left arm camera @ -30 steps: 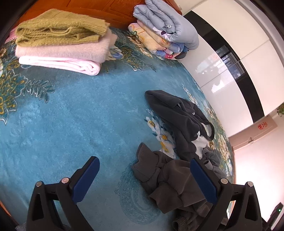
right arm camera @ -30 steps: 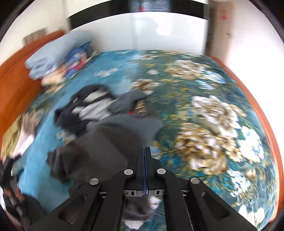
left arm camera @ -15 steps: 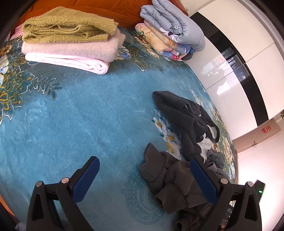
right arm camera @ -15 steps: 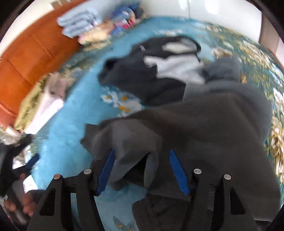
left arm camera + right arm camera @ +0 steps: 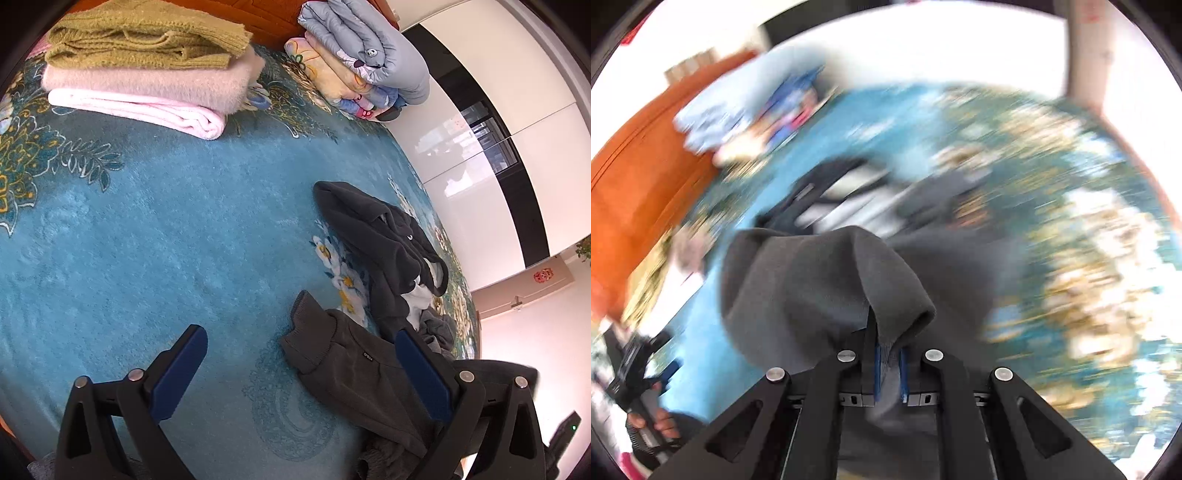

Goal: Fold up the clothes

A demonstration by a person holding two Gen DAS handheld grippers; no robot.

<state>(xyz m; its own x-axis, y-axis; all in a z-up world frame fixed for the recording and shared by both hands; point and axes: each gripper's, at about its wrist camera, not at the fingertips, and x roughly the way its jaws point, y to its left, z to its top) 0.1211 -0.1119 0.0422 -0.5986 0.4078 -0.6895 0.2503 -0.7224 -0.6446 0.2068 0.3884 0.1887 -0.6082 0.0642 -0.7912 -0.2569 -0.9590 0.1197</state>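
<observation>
- Upper left of the left view: the folded stack (image 5: 147,70) sits by the headboard, nearer the frame's edge than a second ago as the camera closes in.
- Left claw (image 5: 301,373) gapes wide over the bed (image 5: 147,236), empty.
- Lower right: grey garment (image 5: 354,380), now spread flatter.
- Right claw (image 5: 888,373), open half a second back, has clamped on that grey garment (image 5: 820,280) and swings; likely lifting it to spread.

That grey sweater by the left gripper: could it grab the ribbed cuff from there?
Probably yes. The left gripper is open, and the grey sweater lies between its fingers with nothing covering the cuff.
</observation>
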